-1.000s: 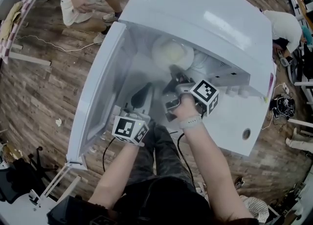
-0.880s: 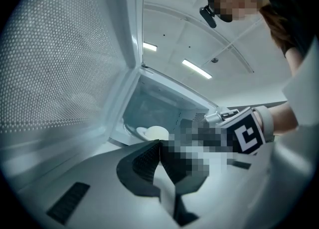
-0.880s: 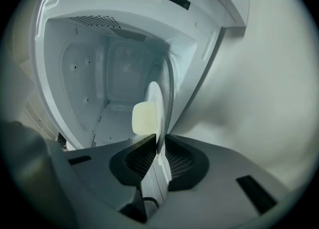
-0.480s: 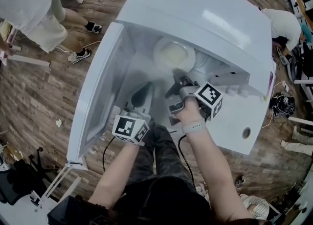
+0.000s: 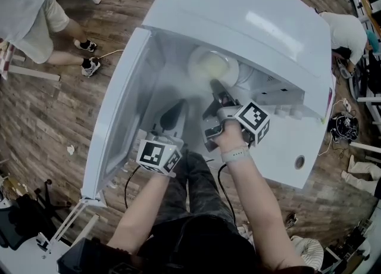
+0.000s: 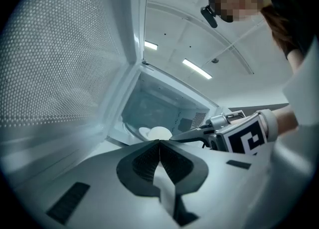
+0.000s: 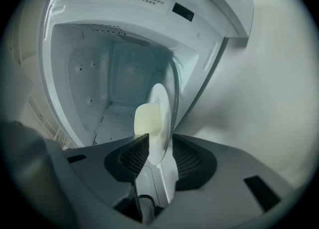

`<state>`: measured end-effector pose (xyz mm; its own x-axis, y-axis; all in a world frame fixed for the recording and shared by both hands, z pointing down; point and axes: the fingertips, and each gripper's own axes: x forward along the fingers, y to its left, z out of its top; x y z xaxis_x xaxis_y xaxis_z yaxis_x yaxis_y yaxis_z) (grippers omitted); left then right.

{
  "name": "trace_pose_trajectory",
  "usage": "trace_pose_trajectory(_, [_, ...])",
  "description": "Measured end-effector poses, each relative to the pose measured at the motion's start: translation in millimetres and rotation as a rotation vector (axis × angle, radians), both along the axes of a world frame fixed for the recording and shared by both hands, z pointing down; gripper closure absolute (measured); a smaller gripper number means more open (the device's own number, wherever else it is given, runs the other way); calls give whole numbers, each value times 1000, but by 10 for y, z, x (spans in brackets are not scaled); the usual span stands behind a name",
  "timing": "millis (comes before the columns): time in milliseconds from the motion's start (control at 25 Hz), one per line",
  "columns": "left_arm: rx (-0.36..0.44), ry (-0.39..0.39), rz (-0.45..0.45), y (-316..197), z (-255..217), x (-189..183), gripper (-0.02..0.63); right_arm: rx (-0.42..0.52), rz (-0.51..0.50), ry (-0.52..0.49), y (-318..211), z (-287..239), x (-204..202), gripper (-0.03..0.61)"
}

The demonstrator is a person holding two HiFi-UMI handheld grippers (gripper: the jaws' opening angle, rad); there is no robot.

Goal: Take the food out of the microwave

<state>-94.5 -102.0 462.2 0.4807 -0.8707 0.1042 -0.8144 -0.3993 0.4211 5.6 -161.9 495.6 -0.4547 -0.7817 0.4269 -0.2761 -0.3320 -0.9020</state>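
The white microwave (image 5: pixel 238 16) stands with its door (image 5: pixel 119 106) swung open to the left. Inside lies a white plate (image 5: pixel 229 76) bearing a pale round piece of food (image 5: pixel 213 64). My right gripper (image 5: pixel 215 85) reaches into the cavity. In the right gripper view the plate's rim (image 7: pixel 162 108) and the food (image 7: pixel 145 118) sit between the jaws of the right gripper (image 7: pixel 160 148), which are opening, with a gap on the right side. My left gripper (image 5: pixel 175 111) waits below the doorway. Its jaws (image 6: pixel 159 142) meet at the tip with nothing in them.
The control panel with knobs (image 5: pixel 286 112) is right of the cavity. A person (image 5: pixel 36 22) stands on the wooden floor at top left, another figure (image 5: pixel 348 31) at far right. Cables (image 5: pixel 89 58) trail across the floor.
The right gripper has edged slightly deeper toward the plate. The person at top left has walked further left. The left gripper has not moved.
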Motion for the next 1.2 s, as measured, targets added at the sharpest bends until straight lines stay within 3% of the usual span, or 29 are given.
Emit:
trace_pose_trajectory(120, [0, 4, 6, 3, 2, 16, 604, -39, 17, -13, 14, 32, 8, 501])
trace_pose_trajectory(400, [-2, 10, 9, 9, 3, 15, 604, -119, 45, -72, 129, -32, 22, 526])
trace_pose_trajectory(680, [-8, 13, 18, 15, 14, 55, 604, 43, -22, -45, 7, -242, -16, 549])
trace_pose_trajectory(1200, [-13, 11, 34, -1, 33, 53, 604, 131, -24, -144, 123, -104, 58, 551])
